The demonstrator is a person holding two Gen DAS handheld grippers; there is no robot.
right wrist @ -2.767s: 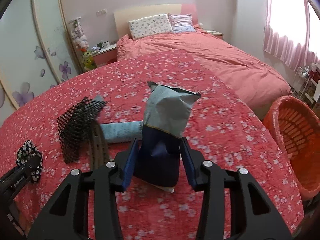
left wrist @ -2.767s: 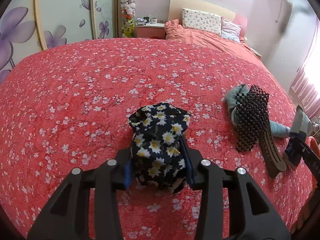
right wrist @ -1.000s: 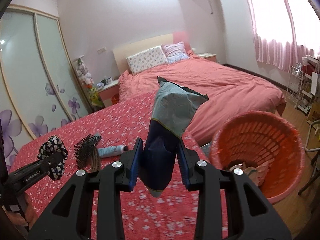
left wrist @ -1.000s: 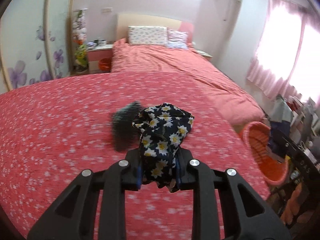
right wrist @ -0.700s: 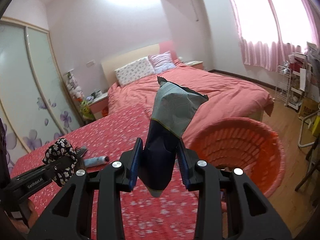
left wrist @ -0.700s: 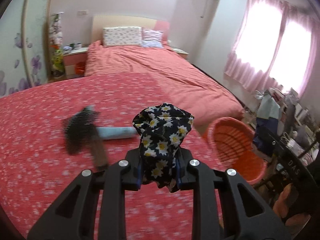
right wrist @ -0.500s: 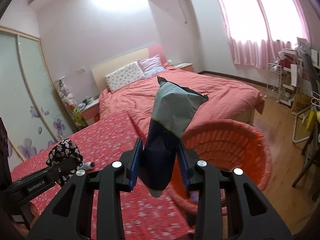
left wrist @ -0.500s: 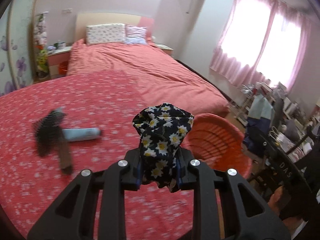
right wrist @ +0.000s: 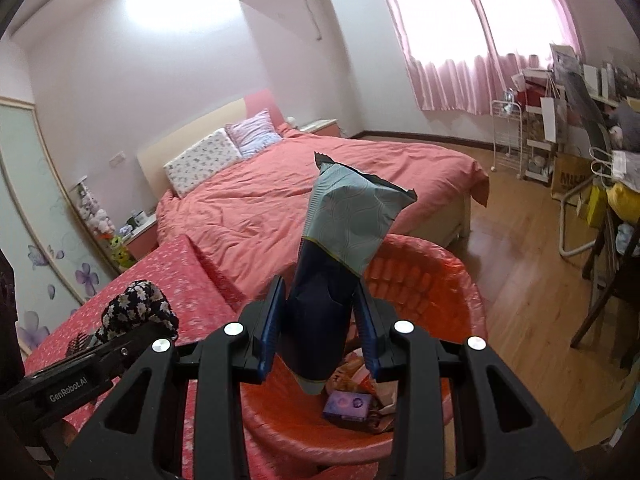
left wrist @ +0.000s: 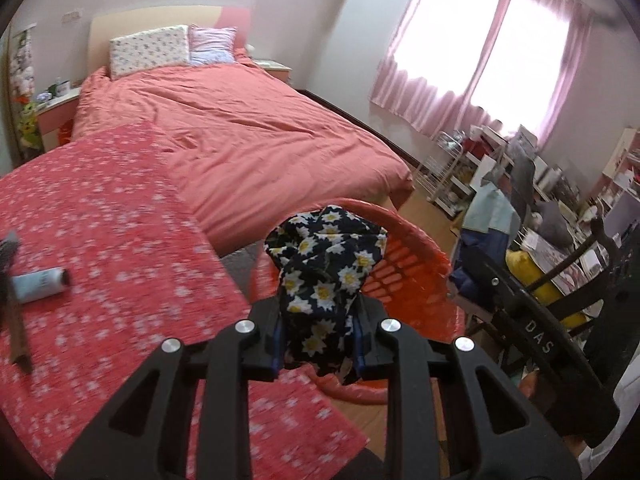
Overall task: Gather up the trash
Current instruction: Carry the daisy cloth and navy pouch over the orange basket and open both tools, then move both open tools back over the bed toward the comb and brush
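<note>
Bedroom, floral red bedspread (left wrist: 100,232), wood floor (right wrist: 532,304)

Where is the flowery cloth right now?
The flowery cloth is pinched in the left tool, held up in front of the orange basket beside the bed.

Basket on the floor, right off the bed's corner

Both tools sit over the basket (right wrist: 424,280): left tool (left wrist: 318,342) with a cloth bundle (left wrist: 326,264), right tool (right wrist: 320,338) with a wrapper (right wrist: 340,248). Bottle (left wrist: 38,284) lies back left on the bed (left wrist: 248,136).
</note>
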